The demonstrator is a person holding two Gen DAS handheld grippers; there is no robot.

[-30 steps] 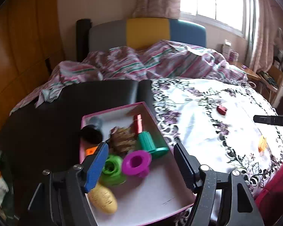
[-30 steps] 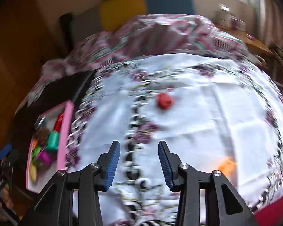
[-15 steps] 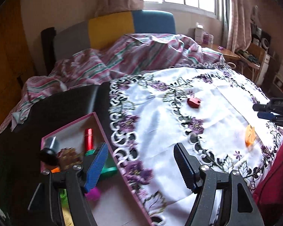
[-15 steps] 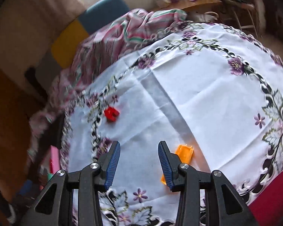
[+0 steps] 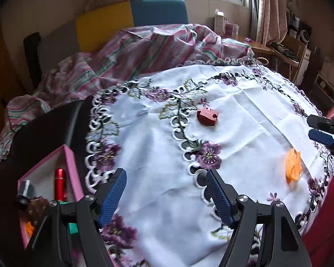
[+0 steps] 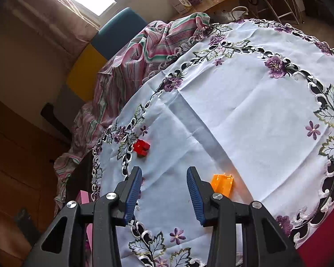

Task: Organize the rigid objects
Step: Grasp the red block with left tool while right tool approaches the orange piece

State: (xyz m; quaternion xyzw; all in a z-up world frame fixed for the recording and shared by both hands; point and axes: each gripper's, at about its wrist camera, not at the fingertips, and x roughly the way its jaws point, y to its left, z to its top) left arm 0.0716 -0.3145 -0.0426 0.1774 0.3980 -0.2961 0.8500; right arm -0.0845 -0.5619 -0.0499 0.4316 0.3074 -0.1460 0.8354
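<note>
Two blocks now nearer, left tool [image 5: 164, 191] opening, pink box [image 5: 71, 166] sliding off-frame

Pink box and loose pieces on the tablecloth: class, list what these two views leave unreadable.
- Pink box, left wrist view: lower contents hidden behind the left tool; right wrist view shows only a pink sliver.
- Orange piece, right wrist view: one end behind the right tool.
- Red piece: its marking too small to read.

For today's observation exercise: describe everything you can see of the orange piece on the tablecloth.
The orange piece is a small, boxy, bright orange part, plastic by its look, with raised ribs or clips along one edge. It lies loose on the white embroidered tablecloth, apart from the red piece. The right gripper is beside it, not touching; nothing holds it.
</note>
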